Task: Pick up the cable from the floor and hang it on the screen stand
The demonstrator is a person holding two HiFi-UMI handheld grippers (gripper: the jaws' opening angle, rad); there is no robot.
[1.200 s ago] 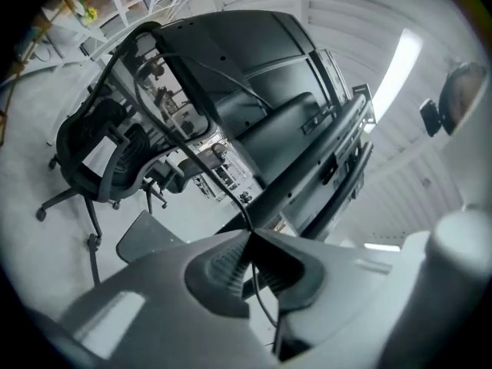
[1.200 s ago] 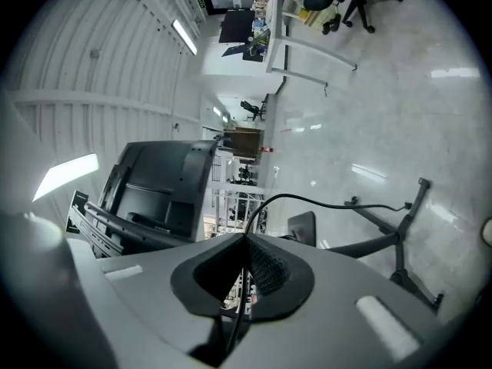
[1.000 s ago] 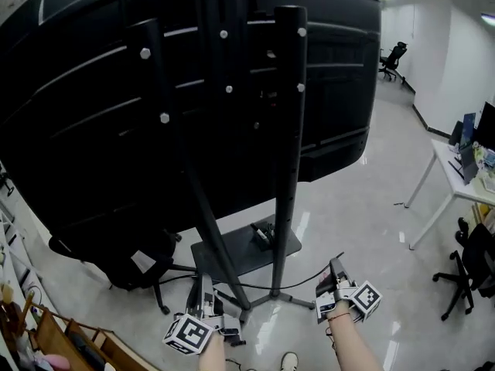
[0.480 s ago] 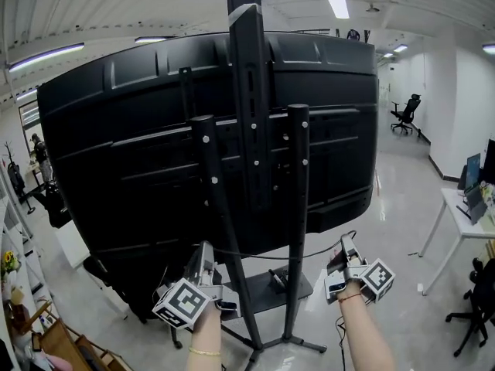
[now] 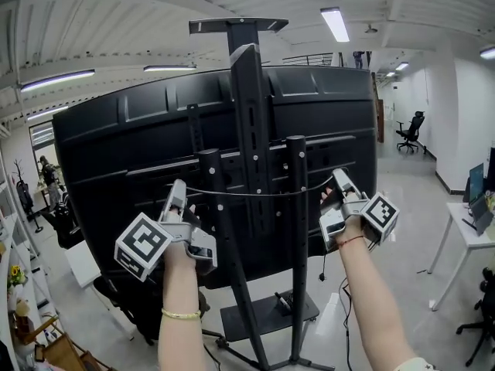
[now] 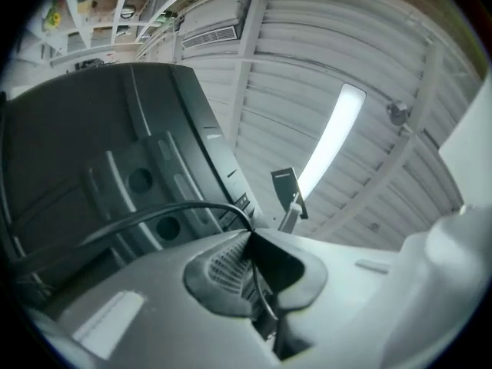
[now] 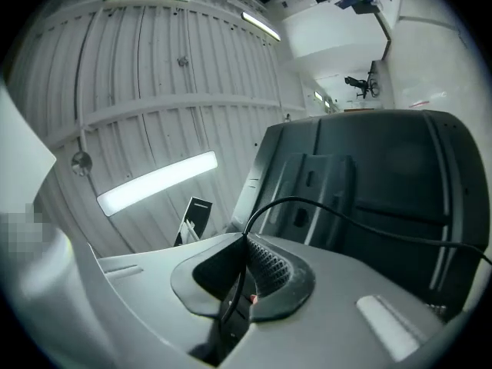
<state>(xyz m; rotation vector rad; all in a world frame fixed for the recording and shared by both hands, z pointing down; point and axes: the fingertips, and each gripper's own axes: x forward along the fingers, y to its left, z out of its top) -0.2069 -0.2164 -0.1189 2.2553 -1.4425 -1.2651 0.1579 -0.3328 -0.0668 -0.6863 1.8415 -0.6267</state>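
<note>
The left tool is pinching the black cable, its jaws having just been closing tighter on it, and the right tool is pinching it too. The cable is stretching between them across the uprights of the screen stand, its tail hanging down beside the stand.

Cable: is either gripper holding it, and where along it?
Both hold it. The left gripper and the right gripper each pinch the cable along its length, with one span stretched between them.
</note>
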